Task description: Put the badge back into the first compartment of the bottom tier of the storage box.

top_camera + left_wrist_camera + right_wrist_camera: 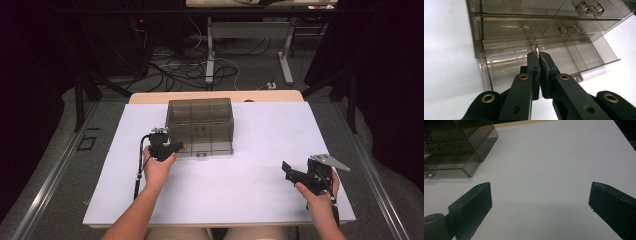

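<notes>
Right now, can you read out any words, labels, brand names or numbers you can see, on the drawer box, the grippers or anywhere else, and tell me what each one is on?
None can be read.
Smoky clear drawer box: no label or print visible.
Left hand-held gripper and right hand-held gripper: plain black, no markings legible.
White table top: blank.

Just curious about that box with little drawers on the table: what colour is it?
The drawer box is smoky, see-through brown-grey; the left gripper view shows it best.
</notes>
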`<state>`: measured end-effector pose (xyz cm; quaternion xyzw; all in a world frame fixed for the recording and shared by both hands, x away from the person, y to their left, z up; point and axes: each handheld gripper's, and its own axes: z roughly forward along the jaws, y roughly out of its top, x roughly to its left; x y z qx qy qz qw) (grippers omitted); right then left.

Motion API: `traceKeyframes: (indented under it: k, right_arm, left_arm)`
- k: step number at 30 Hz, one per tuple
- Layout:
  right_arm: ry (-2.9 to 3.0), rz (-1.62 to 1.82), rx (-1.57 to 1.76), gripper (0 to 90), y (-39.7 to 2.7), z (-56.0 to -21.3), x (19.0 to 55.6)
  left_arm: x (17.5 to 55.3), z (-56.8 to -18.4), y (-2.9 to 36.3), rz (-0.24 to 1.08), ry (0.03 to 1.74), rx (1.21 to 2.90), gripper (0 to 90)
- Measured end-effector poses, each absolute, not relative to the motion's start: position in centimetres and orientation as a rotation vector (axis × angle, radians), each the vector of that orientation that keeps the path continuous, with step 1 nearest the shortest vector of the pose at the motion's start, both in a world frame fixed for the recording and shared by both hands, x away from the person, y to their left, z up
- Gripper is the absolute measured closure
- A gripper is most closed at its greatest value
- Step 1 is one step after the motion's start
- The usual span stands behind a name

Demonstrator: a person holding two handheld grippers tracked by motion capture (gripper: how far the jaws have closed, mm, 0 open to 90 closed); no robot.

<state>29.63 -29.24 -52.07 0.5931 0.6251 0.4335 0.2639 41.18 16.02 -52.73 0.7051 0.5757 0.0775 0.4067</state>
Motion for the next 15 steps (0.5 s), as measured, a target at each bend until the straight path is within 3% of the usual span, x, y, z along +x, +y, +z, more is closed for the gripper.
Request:
traceKeyframes:
  k: [10, 15]
  right_arm:
    - [1.689, 1.175, 1.618, 4.3, -29.18, -52.07, 29.61]
    - [1.687, 1.182, 1.608, 4.3, -29.23, -52.09, 29.65]
  left_arm:
    - [41.24, -52.86, 15.80, 0.204, 1.447, 1.791, 87.8]
    - [41.20, -52.74, 15.78, 0.231, 1.431, 1.784, 83.6]
